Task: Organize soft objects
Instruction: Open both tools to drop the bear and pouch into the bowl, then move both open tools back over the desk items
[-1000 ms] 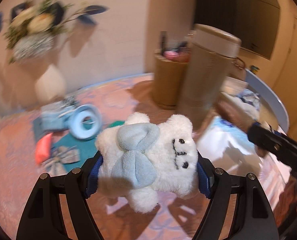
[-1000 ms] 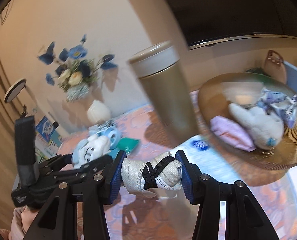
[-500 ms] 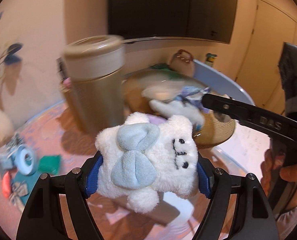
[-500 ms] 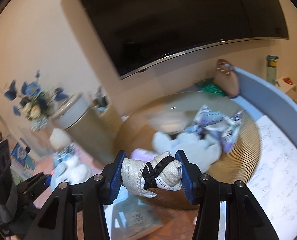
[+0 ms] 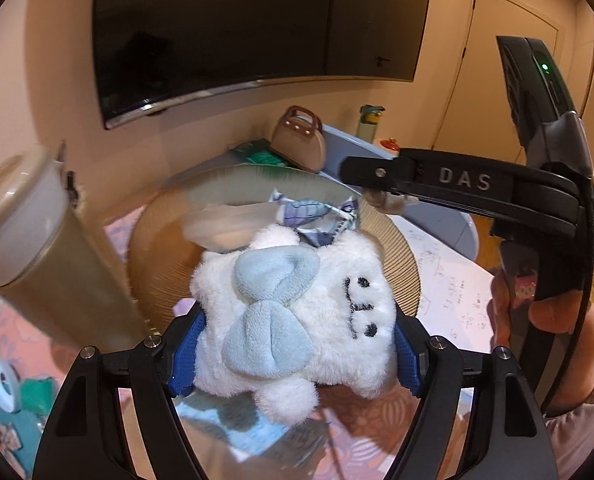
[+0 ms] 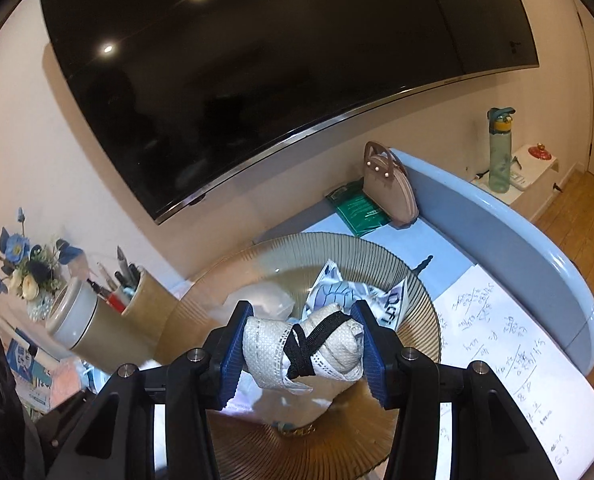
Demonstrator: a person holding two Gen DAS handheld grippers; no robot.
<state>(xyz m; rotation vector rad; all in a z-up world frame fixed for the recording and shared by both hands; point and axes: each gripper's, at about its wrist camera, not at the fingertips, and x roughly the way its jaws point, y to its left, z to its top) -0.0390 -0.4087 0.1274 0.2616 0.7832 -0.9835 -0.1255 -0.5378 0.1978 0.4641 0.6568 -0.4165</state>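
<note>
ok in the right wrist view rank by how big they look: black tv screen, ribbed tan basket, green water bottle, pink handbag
1. black tv screen
2. ribbed tan basket
3. pink handbag and green water bottle look similar; bottle sits farther away, so unranked.

The bench [image 6: 537,248] has a raised blue edge at the frame's right. On it rest a ribbed amber dish [image 6: 417,280] at centre, handwritten paper [image 6: 509,344] lower right, a green book [image 6: 359,210] and a tan handbag [image 6: 389,188] above centre.

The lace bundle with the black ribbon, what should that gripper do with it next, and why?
Probably lower it a little and let go. The right gripper is shut on the lace bundle right above the ribbed basket, where other soft things already lie, so a short drop should land it inside.
</note>
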